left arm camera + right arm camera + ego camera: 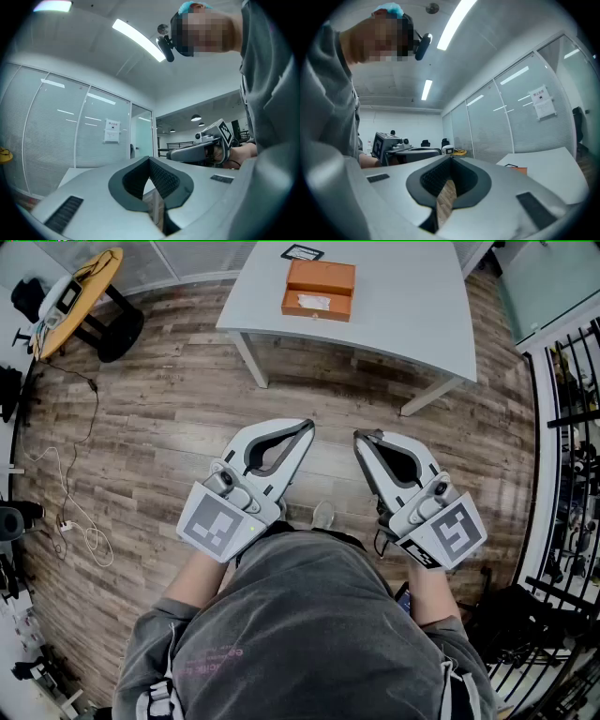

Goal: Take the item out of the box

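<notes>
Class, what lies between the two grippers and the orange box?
In the head view, only wooden floor and the near part of the white table holding the box.

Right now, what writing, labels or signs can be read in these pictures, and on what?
No text can be read.
White label on the orange box: too small.
Paper notice on the glass wall: blurred.
Pink print on the grey shirt: illegible.

Wood-plank floor [169, 418]: open passage ahead of left hand-held gripper [307, 427] and right hand-held gripper [360, 436]. White rectangular surface [412, 315]: farther ahead, bearing flat orange box [319, 289]. Black metal railing [562, 427]: blocks right side.
</notes>
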`<state>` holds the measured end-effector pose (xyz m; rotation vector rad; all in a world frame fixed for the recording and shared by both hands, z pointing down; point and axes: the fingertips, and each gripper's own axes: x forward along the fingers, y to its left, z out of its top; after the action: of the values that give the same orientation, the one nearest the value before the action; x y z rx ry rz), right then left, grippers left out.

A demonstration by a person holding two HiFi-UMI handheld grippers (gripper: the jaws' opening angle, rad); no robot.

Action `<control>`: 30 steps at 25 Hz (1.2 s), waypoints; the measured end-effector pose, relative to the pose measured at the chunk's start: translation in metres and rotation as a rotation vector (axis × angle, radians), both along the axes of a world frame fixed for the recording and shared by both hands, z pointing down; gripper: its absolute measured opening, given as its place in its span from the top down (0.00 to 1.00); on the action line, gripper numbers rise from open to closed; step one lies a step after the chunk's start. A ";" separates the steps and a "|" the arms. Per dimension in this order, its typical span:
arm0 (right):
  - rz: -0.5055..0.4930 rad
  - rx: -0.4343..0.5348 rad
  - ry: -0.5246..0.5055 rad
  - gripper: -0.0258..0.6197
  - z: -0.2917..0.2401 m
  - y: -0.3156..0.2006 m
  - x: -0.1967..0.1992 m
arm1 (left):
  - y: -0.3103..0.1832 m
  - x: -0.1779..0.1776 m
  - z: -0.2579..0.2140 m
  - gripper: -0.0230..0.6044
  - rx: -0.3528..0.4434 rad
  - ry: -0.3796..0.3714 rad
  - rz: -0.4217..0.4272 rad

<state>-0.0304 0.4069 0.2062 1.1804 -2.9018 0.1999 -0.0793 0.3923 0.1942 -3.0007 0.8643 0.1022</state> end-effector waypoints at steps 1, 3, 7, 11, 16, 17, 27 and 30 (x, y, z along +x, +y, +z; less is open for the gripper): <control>0.000 0.001 -0.001 0.96 0.000 0.000 -0.001 | 0.000 -0.001 -0.001 0.95 0.001 -0.001 0.000; 0.000 0.001 -0.002 0.96 -0.001 0.000 -0.002 | 0.000 -0.001 -0.001 0.95 0.001 -0.003 0.000; -0.002 -0.001 -0.003 0.96 0.001 0.001 -0.001 | 0.002 0.000 0.000 0.95 0.000 -0.006 0.000; 0.010 -0.015 -0.009 0.96 0.004 0.000 0.001 | 0.002 0.001 0.002 0.95 -0.005 -0.005 -0.003; 0.024 -0.025 -0.016 0.96 0.008 0.000 0.011 | 0.004 0.007 0.007 0.95 -0.012 -0.010 -0.008; 0.021 -0.027 -0.015 0.96 0.009 0.002 0.013 | 0.005 0.009 0.008 0.95 -0.014 -0.011 -0.010; 0.004 -0.043 -0.020 0.96 0.021 0.019 0.036 | 0.024 0.031 0.020 0.95 -0.033 -0.014 -0.029; 0.008 -0.046 -0.023 0.96 0.022 0.021 0.046 | 0.027 0.038 0.023 0.95 -0.040 -0.018 -0.031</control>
<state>0.0158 0.4279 0.2287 1.1915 -2.8957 0.2810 -0.0414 0.4192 0.2169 -3.0182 0.9225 0.0587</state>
